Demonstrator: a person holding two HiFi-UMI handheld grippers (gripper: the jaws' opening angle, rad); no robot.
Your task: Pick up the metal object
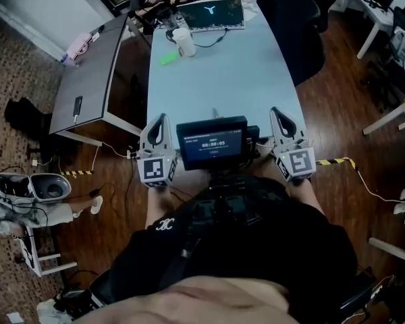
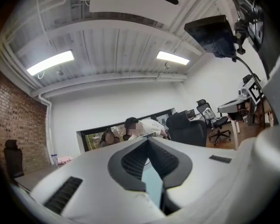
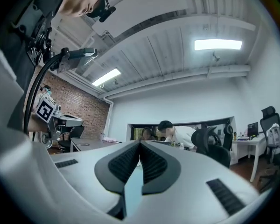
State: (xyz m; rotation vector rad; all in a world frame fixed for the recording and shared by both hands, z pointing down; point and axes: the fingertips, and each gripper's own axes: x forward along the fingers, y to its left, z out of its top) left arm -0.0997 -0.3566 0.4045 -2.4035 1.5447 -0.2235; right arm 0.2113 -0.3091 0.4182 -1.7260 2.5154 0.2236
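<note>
In the head view both grippers are held level at the near edge of a long pale blue table (image 1: 223, 73). My left gripper (image 1: 160, 119) has its jaws together with nothing between them. My right gripper (image 1: 279, 113) is shut and empty as well. In the left gripper view the left gripper's (image 2: 148, 140) tips meet, and in the right gripper view the right gripper's (image 3: 140, 144) tips meet too. A small thin object (image 1: 214, 111) lies on the table between the two grippers; it is too small to tell whether it is metal.
A white cup (image 1: 184, 42), a green item (image 1: 169, 58) and a laptop (image 1: 212, 13) sit at the table's far end, where people lean over. A grey table (image 1: 94, 73) stands at the left and a black chair (image 1: 293, 25) at the right. A small screen (image 1: 212, 142) hangs at my chest.
</note>
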